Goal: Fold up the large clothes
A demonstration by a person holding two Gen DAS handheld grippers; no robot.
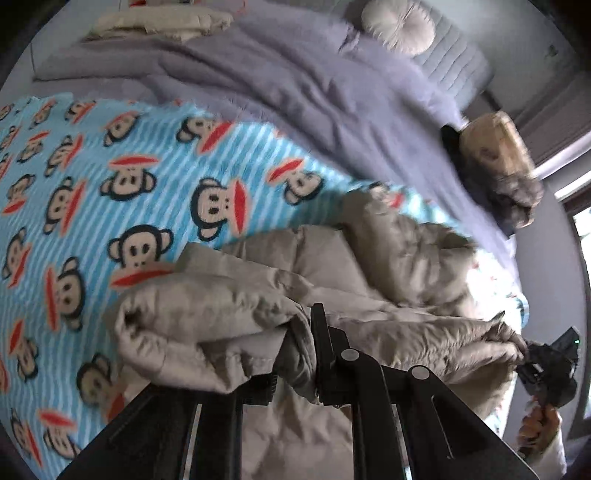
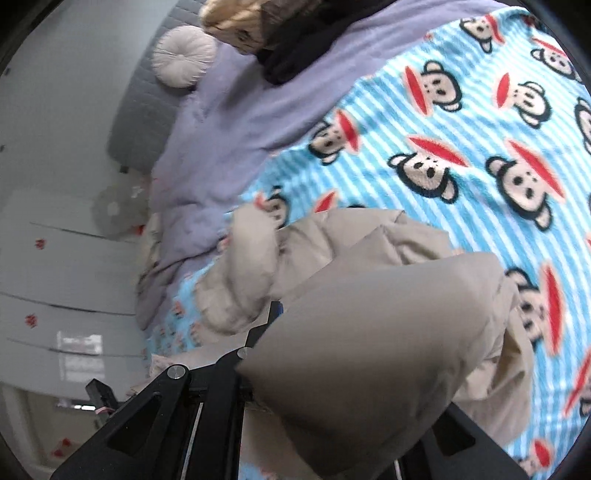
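The left gripper [image 1: 295,354] is clamped on a fold of a puffy beige quilted down coat [image 1: 388,266], which lies bunched on a fleece blanket of blue and white stripes printed with monkey faces [image 1: 110,192]. At the right edge, the right gripper [image 1: 524,356] pinches the coat's far end, with a hand [image 1: 537,430] below it. A lilac duvet [image 1: 295,81] and a round cream cushion [image 1: 397,26] lie beyond.

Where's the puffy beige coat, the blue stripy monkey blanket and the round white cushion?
Puffy beige quilted coat [image 1: 258,295]: left wrist view, on its quilted middle.
Blue striped monkey-print fleece blanket [image 1: 92,221]: left wrist view, on a bare striped patch.
Round white pleated cushion [image 2: 183,55]: right wrist view, on its buttoned centre.
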